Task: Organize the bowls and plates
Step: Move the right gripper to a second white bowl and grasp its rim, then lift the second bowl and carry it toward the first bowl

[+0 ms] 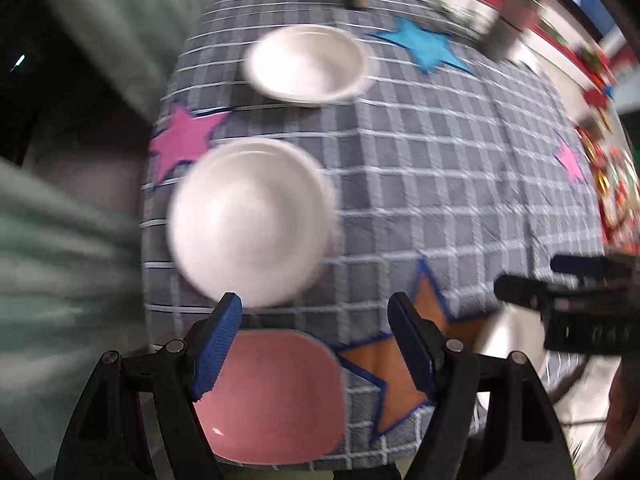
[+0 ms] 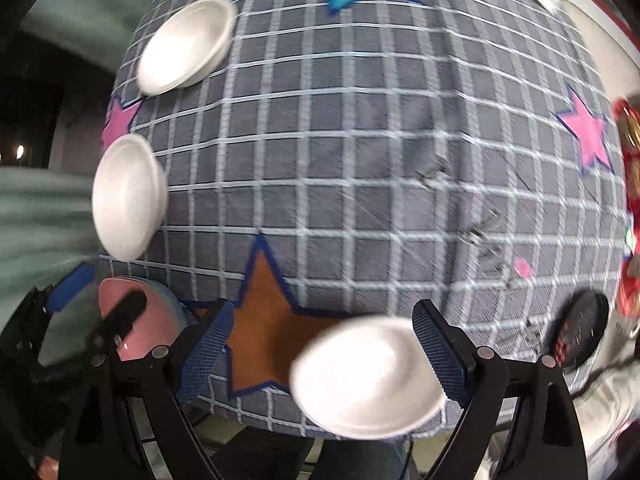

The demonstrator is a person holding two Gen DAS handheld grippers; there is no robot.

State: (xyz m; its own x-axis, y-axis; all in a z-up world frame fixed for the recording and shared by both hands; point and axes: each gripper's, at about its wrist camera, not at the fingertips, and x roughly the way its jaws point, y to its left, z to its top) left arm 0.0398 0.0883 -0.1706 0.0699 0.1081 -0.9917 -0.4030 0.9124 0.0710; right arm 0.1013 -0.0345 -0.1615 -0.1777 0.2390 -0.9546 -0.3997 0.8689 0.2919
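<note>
Nothing is stacked yet, so by the look of it the sorting has barely begun. Four dishes lie singly on the checked tablecloth (image 2: 360, 152), each apart from the others.

The left gripper (image 1: 316, 340) hangs above the near-left corner of the table with its blue pads spread wide and nothing between them. Directly below it sits the pink plate (image 1: 276, 396), squarish with rounded corners, close to the near edge. Just beyond the plate, along the left edge, rests a white bowl (image 1: 250, 220), and farther along the same edge a second white bowl (image 1: 306, 64) – the two are well apart.

The right gripper (image 2: 324, 356) is likewise spread and empty. A third white bowl (image 2: 366, 376) lies at the near edge, beside the orange star (image 2: 262, 316) sewn on the cloth and close to the gripper's right finger; motion blur hides whether the pad touches its rim.

My judgement: all the gathering is left to do – the three white bowls want nesting into one pile, and the pink plate a place of its own. A dark round object (image 2: 580, 332) sits toward the right edge; I cannot tell what it is.
</note>
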